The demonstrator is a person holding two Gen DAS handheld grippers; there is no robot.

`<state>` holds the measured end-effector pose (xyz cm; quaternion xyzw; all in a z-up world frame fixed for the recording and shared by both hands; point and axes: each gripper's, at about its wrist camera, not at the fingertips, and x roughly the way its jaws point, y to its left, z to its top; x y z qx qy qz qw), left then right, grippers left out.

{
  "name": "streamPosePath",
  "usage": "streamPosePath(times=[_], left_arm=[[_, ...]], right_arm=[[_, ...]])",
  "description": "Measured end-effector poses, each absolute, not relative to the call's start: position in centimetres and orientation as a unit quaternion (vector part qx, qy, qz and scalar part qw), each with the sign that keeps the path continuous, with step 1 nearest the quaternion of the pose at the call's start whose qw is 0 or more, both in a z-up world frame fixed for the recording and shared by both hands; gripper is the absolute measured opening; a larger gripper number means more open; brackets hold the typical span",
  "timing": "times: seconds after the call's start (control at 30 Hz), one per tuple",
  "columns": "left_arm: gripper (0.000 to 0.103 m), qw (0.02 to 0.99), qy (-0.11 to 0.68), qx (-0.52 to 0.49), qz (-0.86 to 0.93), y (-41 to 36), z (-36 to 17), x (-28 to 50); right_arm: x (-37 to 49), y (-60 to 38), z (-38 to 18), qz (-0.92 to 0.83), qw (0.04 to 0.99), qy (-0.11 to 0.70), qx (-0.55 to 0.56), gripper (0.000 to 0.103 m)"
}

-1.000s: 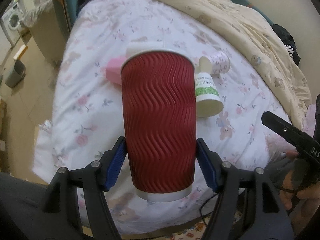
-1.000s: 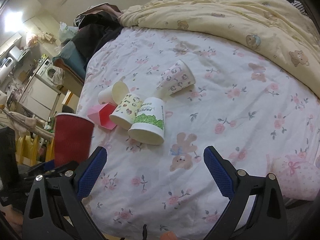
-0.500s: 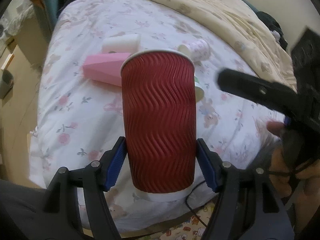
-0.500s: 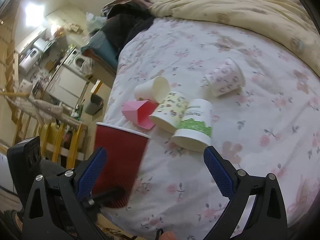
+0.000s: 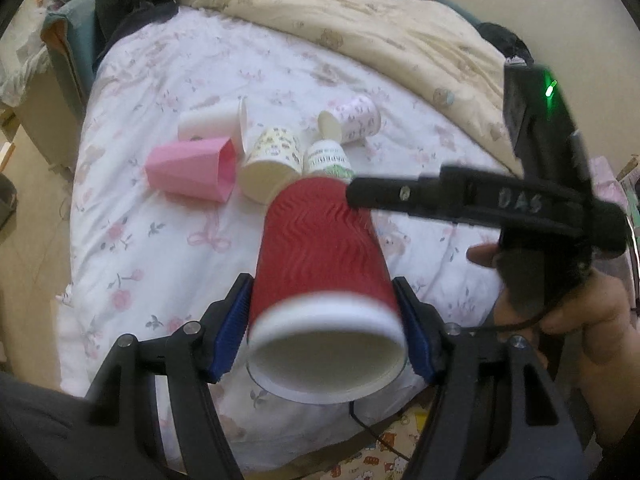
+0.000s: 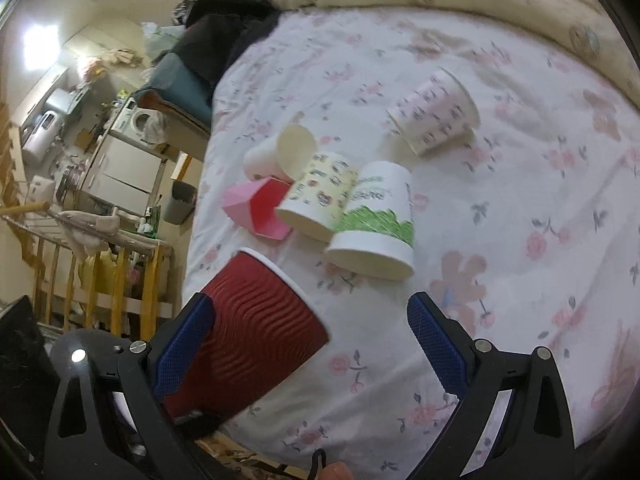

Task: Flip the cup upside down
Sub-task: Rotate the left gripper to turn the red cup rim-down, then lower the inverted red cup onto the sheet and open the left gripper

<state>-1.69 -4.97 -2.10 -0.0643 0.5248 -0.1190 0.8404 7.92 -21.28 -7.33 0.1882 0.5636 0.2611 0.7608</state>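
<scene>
A red ribbed paper cup (image 5: pixel 320 260) is clamped between the blue pads of my left gripper (image 5: pixel 324 332). It is tipped forward, its far end toward the bed and its white-rimmed end toward the camera. In the right wrist view the red cup (image 6: pixel 256 332) is at lower left, tilted. My right gripper (image 6: pixel 312 344) is open and empty, its left finger (image 6: pixel 180 344) beside the cup. One black finger (image 5: pixel 400 194) of the right gripper touches the cup's far end in the left wrist view.
Several paper cups lie on their sides on the floral bed sheet (image 5: pixel 160 248): a pink one (image 5: pixel 188 170), a white one (image 5: pixel 208 122), a patterned yellow one (image 5: pixel 272 160), a green-labelled one (image 6: pixel 376 220) and a pink-patterned one (image 6: pixel 436 112). A beige duvet (image 5: pixel 380 28) lies behind.
The red cup has tipped forward from upright in the left gripper. The right gripper has moved in, one finger now at the cup's far end.
</scene>
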Motion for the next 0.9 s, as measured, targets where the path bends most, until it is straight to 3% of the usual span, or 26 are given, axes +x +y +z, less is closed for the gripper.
streamPosePath(times=[0.43, 0.9], left_arm=[[0.064, 0.844, 0.517, -0.09, -0.107, -3.5, -1.8, -1.3], [0.065, 0.834, 0.551, -0.027, -0.023, -4.2, -4.1, 4.3]], right_arm=[[7.3, -21.0, -9.0, 0.255, 0.737, 0.599, 0.182, 0.1], [6.9, -27.5, -5.6, 0.205, 0.784, 0.525, 0.258, 0.1]])
